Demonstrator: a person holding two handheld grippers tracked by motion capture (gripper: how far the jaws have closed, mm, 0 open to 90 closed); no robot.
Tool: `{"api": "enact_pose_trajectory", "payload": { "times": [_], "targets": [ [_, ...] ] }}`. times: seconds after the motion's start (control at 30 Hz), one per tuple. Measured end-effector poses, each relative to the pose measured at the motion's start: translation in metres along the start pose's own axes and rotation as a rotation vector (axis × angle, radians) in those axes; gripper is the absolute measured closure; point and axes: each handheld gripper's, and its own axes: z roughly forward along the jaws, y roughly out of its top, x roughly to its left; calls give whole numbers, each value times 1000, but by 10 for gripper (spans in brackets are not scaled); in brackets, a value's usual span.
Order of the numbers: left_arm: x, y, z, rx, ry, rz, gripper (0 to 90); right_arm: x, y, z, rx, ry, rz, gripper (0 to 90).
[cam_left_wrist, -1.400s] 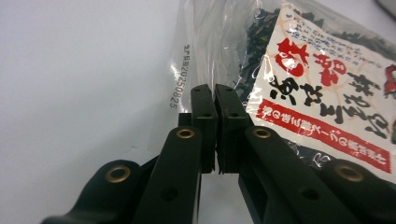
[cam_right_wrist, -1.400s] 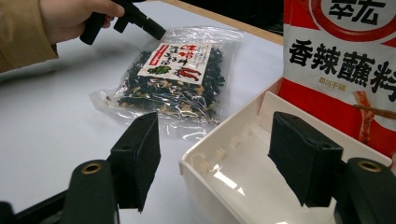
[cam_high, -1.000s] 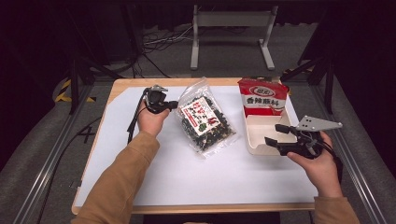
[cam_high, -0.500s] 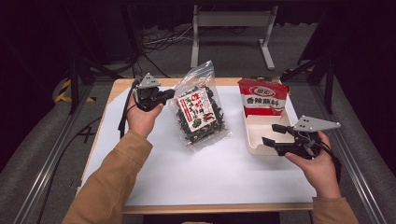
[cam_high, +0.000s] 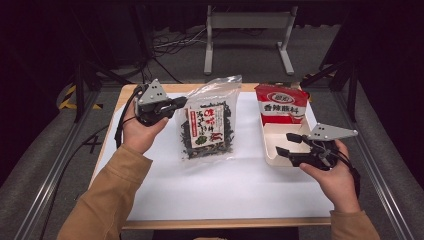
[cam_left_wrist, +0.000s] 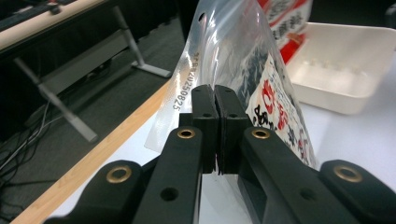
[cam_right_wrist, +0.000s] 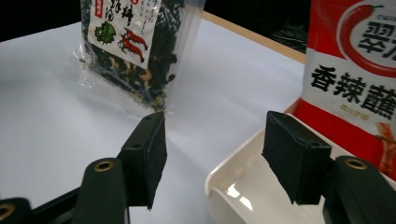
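White sheeting covers the bench (cam_high: 220, 195), dark floor and cables behind. Near its far left corner the left gripper (cam_high: 172, 105) is clenched on the clear side seam of a seaweed bag (cam_high: 207, 125) (transparent film, dark flakes, white label with red characters), holding it off the surface. At the right edge the right gripper (cam_high: 288, 146), jaws apart and just been closing with nothing between them, hovers over a white tray (cam_high: 272, 155).

Grey carpet floor (cam_high: 45, 165), metal stand (cam_high: 248, 35), dark surroundings.
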Motion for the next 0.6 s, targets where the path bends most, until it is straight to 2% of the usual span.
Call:
{"api": "enact_pose_trajectory", "payload": {
  "times": [0.07,0.33,0.5,0.6],
  "targets": [
    [-2,1,-3,-7,-7,2,883,1,1,1,3,9,-3,403],
    [-15,5,-21,-42,-55,85,884,14,9,5,-3,55,-15,421],
    [-21,-2,-32,-112,-80,81,884,22,14,8,-9,83,-23,423],
    [-23,-5,-34,-133,-82,76,884,27,16,10,-9,98,-28,422]
  ]
}}
